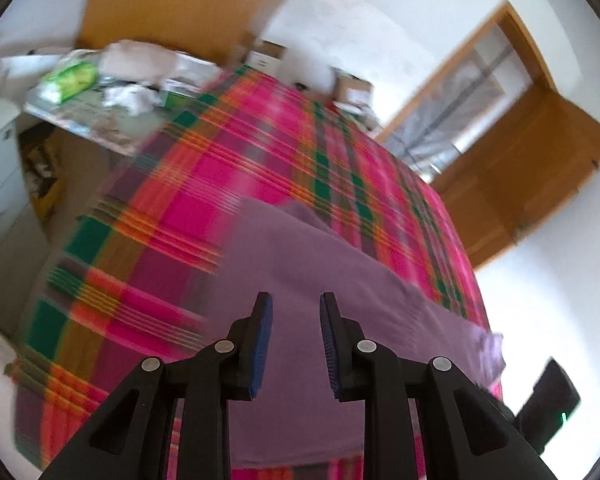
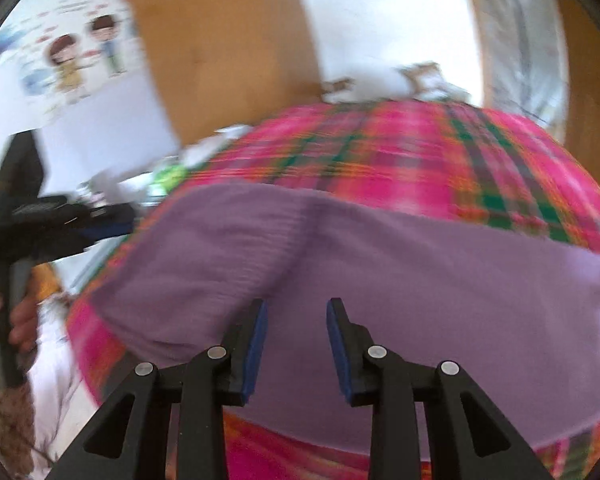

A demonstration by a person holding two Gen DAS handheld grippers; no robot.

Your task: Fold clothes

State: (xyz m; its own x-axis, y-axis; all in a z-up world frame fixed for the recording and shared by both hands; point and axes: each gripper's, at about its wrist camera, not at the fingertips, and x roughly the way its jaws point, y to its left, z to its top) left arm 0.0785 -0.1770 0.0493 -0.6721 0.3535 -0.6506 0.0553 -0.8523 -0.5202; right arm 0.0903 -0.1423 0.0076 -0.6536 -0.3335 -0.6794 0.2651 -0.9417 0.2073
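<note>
The purple garment (image 1: pixel 320 280) lies flat on the bed's plaid blanket (image 1: pixel 204 184), spread from about 12 o'clock to 3 o'clock ahead of the left gripper (image 1: pixel 296 340). In the right view it fills the middle, with a soft ridge running up toward 12 o'clock. Both views are blurry.

The left gripper has its jaws apart with nothing between them. The right gripper (image 2: pixel 296 348) is also let go, jaws apart and empty, above the cloth.

It looks like one fold is done and the next has to start. To do it well, pick one edge of the cloth with each gripper, pinch only the top layers, lift a little, and carry both sides over together so the edges match. Go slowly so the cloth does not bunch.
</note>
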